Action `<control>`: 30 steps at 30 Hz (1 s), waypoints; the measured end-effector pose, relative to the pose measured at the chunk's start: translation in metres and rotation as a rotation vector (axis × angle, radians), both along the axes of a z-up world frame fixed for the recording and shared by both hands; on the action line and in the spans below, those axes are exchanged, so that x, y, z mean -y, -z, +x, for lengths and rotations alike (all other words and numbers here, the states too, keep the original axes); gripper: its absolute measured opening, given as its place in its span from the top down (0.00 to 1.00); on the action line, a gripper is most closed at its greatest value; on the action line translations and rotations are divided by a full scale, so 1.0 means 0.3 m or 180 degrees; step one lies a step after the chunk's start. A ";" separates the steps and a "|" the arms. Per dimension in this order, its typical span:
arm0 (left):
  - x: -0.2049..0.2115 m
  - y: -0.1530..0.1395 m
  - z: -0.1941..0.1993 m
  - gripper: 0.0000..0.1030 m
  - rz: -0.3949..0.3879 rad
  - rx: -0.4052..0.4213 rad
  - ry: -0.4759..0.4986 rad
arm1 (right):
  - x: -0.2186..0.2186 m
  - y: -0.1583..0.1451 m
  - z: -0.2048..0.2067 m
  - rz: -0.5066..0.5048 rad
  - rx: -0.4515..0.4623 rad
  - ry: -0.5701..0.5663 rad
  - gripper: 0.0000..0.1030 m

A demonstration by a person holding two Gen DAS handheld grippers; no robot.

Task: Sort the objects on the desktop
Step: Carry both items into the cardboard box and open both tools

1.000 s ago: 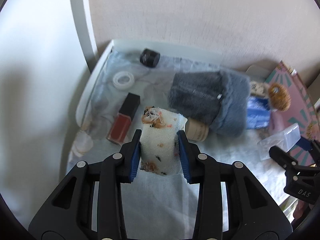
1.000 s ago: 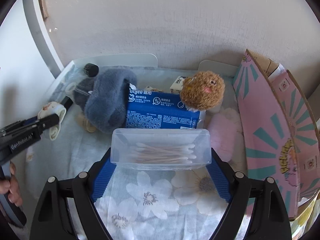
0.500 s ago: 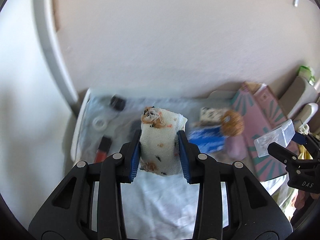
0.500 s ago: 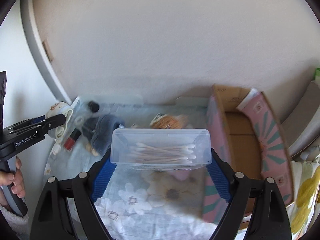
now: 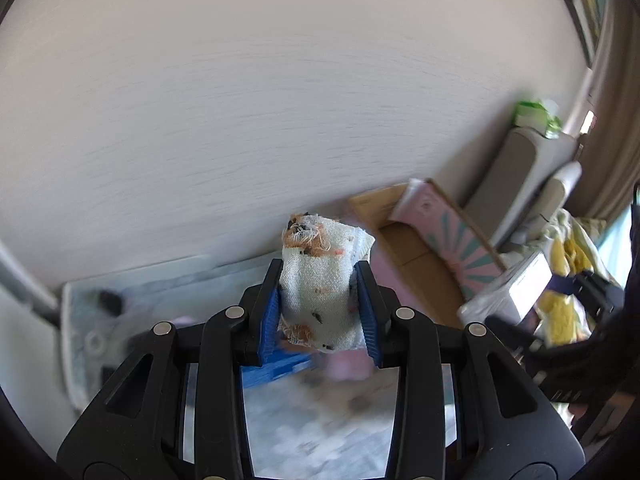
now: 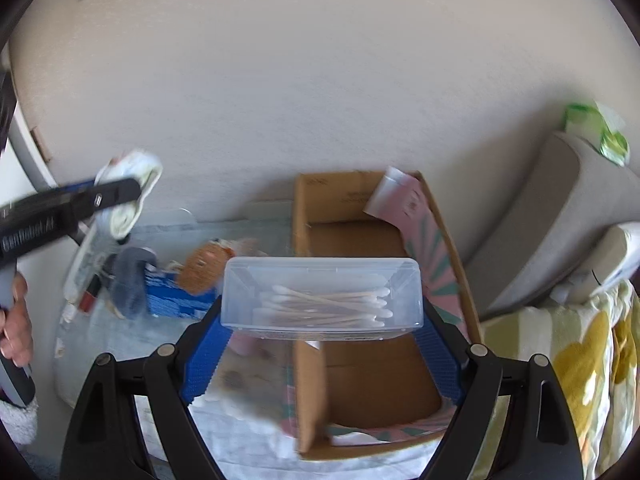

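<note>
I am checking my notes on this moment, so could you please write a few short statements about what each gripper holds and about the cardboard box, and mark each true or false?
1. The left gripper is clamped on a white patterned cloth. True.
2. The right gripper is empty. False: it holds a clear box by its ends.
3. The clear box holds cotton swabs. True.
4. The cardboard box is closed. False: it stands open, flaps up.
5. The clear box rests on the table. False: it is held up in the gripper.
</note>
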State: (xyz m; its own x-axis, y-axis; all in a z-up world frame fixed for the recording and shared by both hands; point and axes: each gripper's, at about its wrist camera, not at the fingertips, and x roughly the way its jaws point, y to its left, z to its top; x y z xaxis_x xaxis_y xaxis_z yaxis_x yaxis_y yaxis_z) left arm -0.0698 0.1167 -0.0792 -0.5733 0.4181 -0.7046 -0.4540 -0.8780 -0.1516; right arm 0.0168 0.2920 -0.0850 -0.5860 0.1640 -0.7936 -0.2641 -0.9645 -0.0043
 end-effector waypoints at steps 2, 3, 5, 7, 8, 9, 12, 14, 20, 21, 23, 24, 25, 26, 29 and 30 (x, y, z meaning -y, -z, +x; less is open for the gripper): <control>-0.089 0.003 -0.021 0.69 0.0010 0.0038 0.0122 | -0.028 0.028 0.011 -0.0019 0.0054 0.0034 0.18; -0.132 0.004 -0.031 0.69 0.0001 0.0053 0.0174 | -0.046 0.046 0.016 -0.0033 0.0091 0.0047 0.18; -0.216 0.008 -0.048 0.69 -0.0003 0.0076 0.0281 | -0.081 0.069 0.028 -0.0047 0.0124 0.0060 0.18; -0.294 0.023 -0.069 0.69 -0.0039 0.0111 0.0370 | -0.107 0.097 0.032 -0.0062 0.0143 0.0053 0.18; -0.327 0.031 -0.077 0.69 -0.0062 0.0133 0.0402 | -0.115 0.111 0.033 -0.0059 0.0162 0.0051 0.18; -0.354 0.043 -0.088 0.69 -0.0077 0.0164 0.0425 | -0.123 0.126 0.035 -0.0053 0.0176 0.0052 0.18; -0.432 0.100 -0.120 0.69 -0.0116 0.0302 0.0483 | -0.149 0.168 0.042 -0.0084 0.0223 0.0053 0.18; -0.484 0.143 -0.133 0.69 -0.0174 0.0391 0.0510 | -0.166 0.187 0.045 -0.0157 0.0251 0.0055 0.18; -0.557 0.253 -0.135 0.69 -0.0294 0.0566 0.0562 | -0.209 0.242 0.041 -0.0271 0.0331 0.0107 0.18; -0.575 0.271 -0.136 0.69 -0.0331 0.0588 0.0578 | -0.216 0.251 0.038 -0.0285 0.0350 0.0116 0.18; -0.580 0.293 -0.139 0.69 -0.0353 0.0631 0.0593 | -0.232 0.268 0.032 -0.0325 0.0396 0.0127 0.18; -0.588 0.302 -0.142 0.69 -0.0359 0.0644 0.0593 | -0.238 0.274 0.030 -0.0330 0.0411 0.0132 0.18; -0.594 0.308 -0.144 0.69 -0.0358 0.0650 0.0595 | -0.243 0.278 0.028 -0.0328 0.0416 0.0134 0.18; -0.599 0.312 -0.145 0.69 -0.0358 0.0650 0.0598 | -0.244 0.279 0.026 -0.0330 0.0418 0.0133 0.18; -0.603 0.318 -0.150 0.69 -0.0414 0.0636 0.0606 | -0.246 0.286 0.020 -0.0315 0.0434 0.0163 0.18; -0.606 0.319 -0.152 0.68 -0.0415 0.0636 0.0611 | -0.246 0.291 0.016 -0.0308 0.0446 0.0179 0.17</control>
State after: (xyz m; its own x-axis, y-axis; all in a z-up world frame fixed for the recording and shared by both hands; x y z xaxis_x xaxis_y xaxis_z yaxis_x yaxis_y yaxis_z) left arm -0.1154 0.2986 -0.1749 -0.3374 0.4041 -0.8502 -0.5859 -0.7970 -0.1463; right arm 0.0215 0.3657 -0.1723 -0.4607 0.1122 -0.8805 -0.3208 -0.9460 0.0474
